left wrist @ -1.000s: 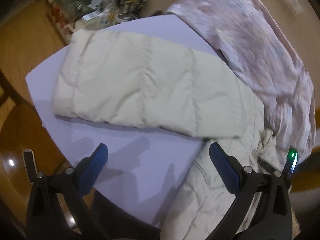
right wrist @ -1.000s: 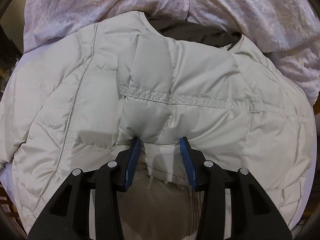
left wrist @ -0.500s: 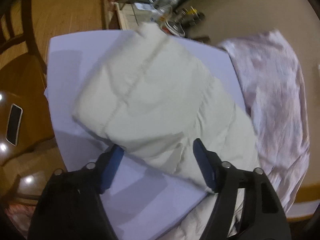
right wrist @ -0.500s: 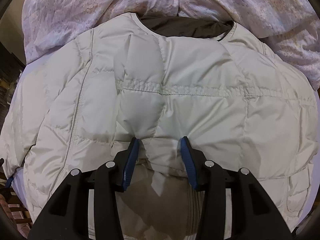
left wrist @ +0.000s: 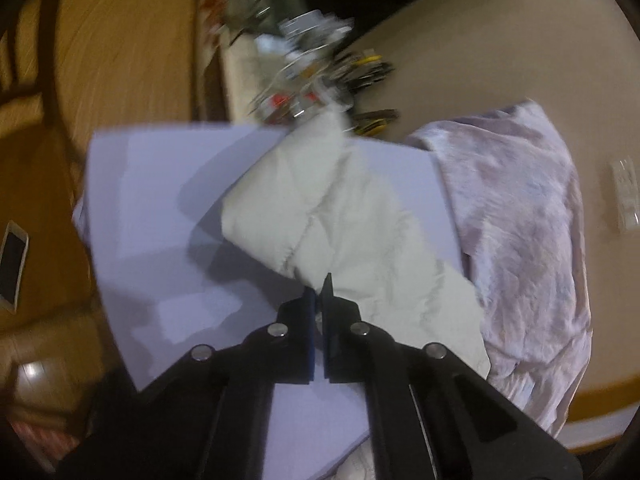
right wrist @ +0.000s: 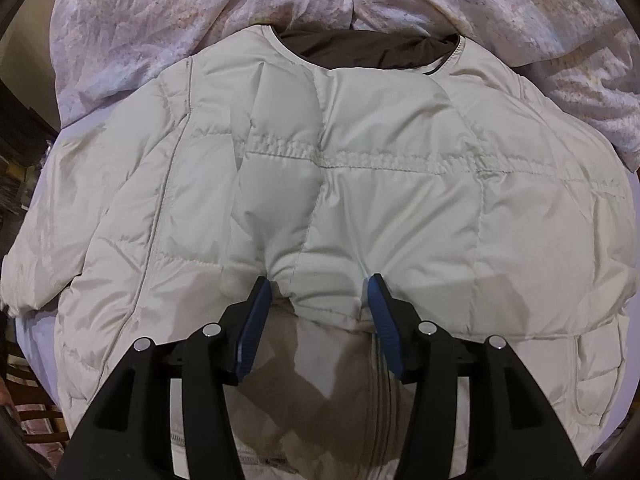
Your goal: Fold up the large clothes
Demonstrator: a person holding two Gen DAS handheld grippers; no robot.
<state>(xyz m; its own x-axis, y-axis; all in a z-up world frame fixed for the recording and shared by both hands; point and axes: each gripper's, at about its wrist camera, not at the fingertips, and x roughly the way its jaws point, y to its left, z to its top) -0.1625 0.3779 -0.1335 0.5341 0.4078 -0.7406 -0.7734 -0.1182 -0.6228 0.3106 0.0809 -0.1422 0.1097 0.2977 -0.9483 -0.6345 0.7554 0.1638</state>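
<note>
A cream quilted puffer jacket lies on a pale lilac table, its dark lining at the collar on the far side. My right gripper has its jaws partly closed around a puffy fold of the jacket near its lower middle. In the left wrist view my left gripper is shut on the edge of the jacket's sleeve, which stretches away from the fingertips and looks lifted off the table.
A pink-lilac patterned quilt lies bunched beyond the jacket. A phone rests on a wooden surface at left. Cluttered small items stand past the table's far edge. A beige wall lies behind.
My left gripper moved in onto the sleeve and closed from wide open to shut on its edge, lifting it. My right gripper stays on the jacket fold, which has shifted slightly.
</note>
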